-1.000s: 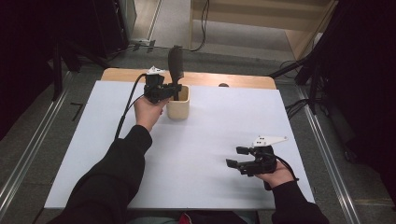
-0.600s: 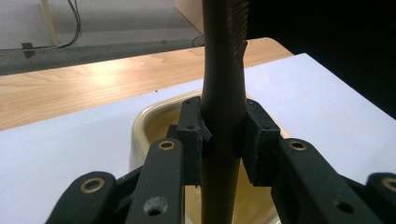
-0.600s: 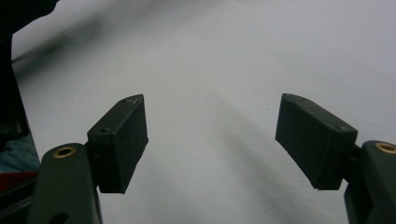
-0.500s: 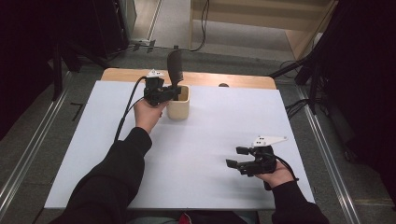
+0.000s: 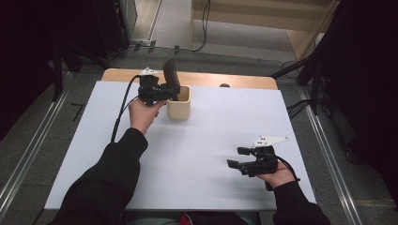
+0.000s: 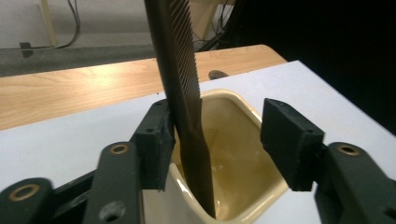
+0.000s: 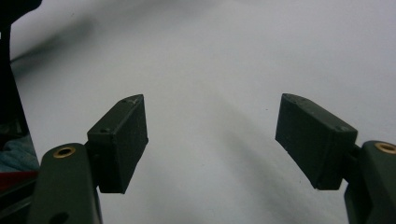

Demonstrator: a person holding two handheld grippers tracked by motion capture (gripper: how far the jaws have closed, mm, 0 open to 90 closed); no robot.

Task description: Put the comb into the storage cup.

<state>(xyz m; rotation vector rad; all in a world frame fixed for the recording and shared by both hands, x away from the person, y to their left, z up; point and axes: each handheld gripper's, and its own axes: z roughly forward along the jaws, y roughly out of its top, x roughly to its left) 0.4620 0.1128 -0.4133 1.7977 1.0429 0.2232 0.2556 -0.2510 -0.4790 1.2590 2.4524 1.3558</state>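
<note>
I am noting the left hand-held gripper (image 6: pixel 217 140) has just been opening; the dark comb (image 6: pixel 180 84) is standing in the cream cup (image 6: pixel 252 200), leaning against one jaw, unclamped; the right hand-held gripper (image 7: pixel 212 140) is gaping wide over the bench (image 5: pixel 202 154).

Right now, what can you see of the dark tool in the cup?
The tool is long, flat and dark, with fine ridges along one edge, like a file or rasp. It narrows toward its lower end, which stands inside the cream cup near the bottom. It leans against the cup's near rim, its upper part sticking out well above it. The left hand-held gripper has just opened; one pad sits beside the tool, the other stands clear.
</note>
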